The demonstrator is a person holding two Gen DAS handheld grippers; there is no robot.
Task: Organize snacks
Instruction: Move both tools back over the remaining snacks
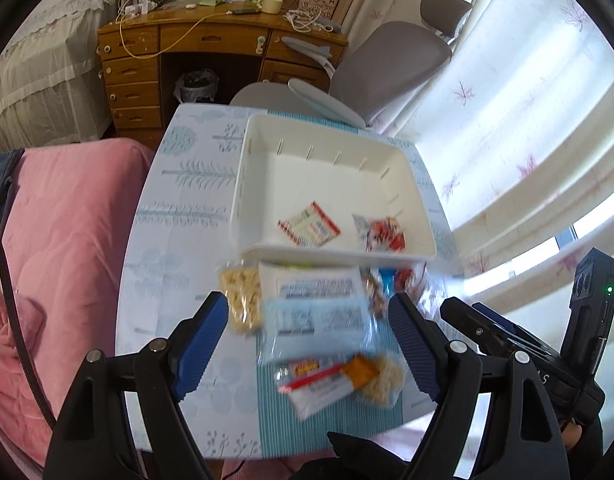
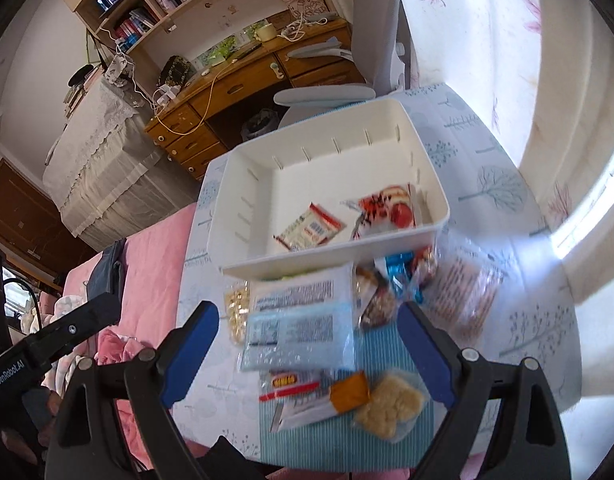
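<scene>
Here my left tongs point(image 1: 309, 334) and right tongs point(image 2: 309, 340), both spread empty, face the blue packet point(image 1: 319, 320) at 12 o'clock, long axis 9-to-3.

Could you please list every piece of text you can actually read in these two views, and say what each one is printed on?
"GenRobot.AI": white lettering on the black body of the left gripper, seen from the right wrist view.
Print on the white packet, the blue packet and the yellow label of the red-striped wrapper: too blurred to read.
Packets in the white bin: unreadable.
</scene>
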